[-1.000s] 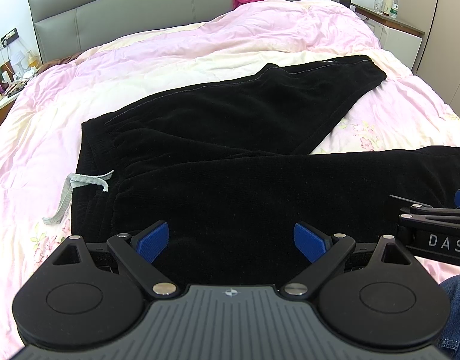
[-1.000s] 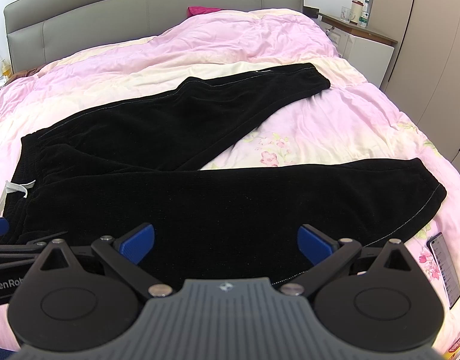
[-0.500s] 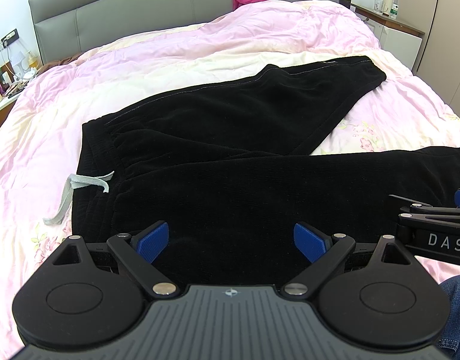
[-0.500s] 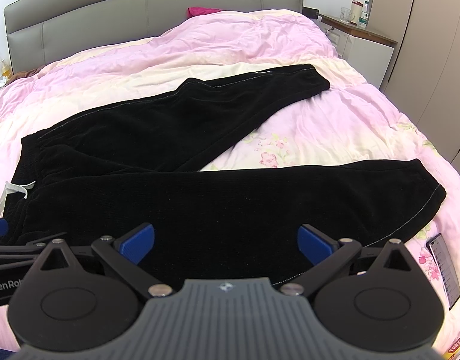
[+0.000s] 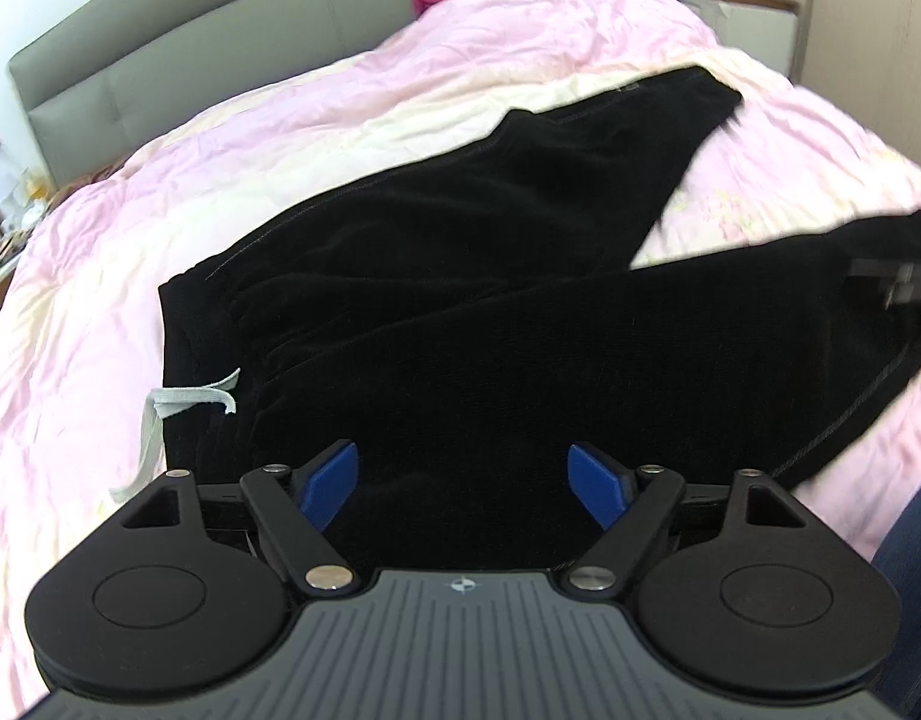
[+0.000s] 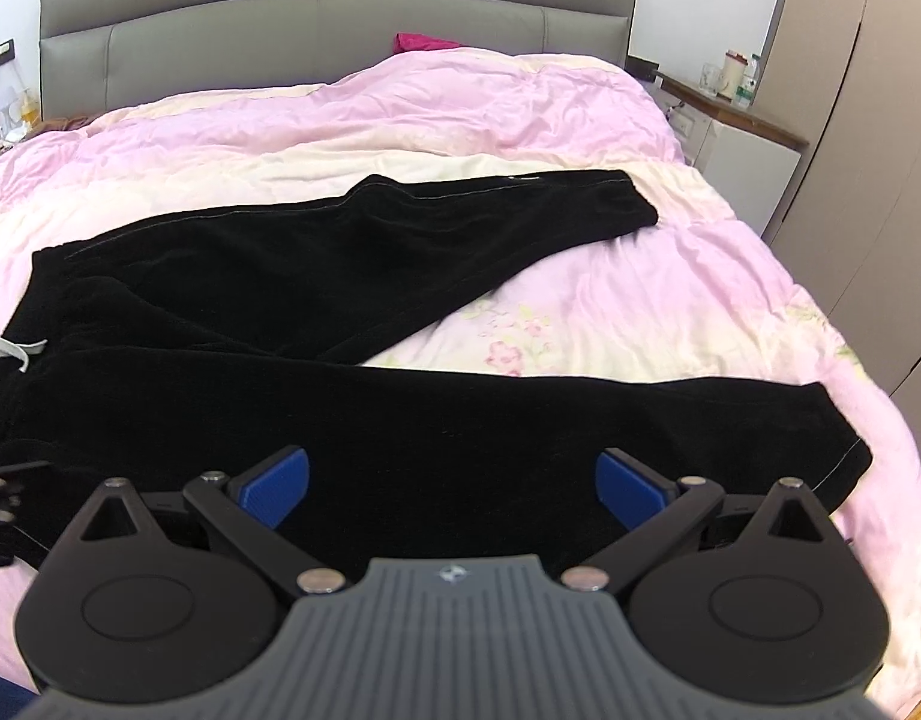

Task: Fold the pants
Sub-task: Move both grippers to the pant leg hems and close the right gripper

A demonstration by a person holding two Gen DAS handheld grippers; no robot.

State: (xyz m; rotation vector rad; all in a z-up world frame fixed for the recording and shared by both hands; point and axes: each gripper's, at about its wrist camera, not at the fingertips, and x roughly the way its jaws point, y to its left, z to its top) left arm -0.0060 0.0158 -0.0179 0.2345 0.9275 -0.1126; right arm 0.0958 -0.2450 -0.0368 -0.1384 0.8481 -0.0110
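Black pants (image 5: 460, 300) lie flat on the pink quilt, legs spread in a V, waistband at the left with a grey drawstring (image 5: 184, 402). They also show in the right wrist view (image 6: 400, 396). My left gripper (image 5: 464, 480) is open and empty, low over the near leg close to the waist. My right gripper (image 6: 453, 483) is open and empty, low over the near leg toward its cuff (image 6: 844, 456). The right gripper's tip shows at the right edge of the left wrist view (image 5: 892, 285), blurred.
A pink quilt (image 6: 460, 114) covers the bed, with a grey headboard (image 6: 316, 42) behind. A nightstand (image 6: 742, 144) with bottles and a wardrobe (image 6: 868, 150) stand at the right. A magenta item (image 6: 424, 42) lies by the headboard.
Both grippers have moved forward and lower over the near pant leg. The left view has tilted and shifted right. The right gripper has moved away from the left one, toward the cuff.
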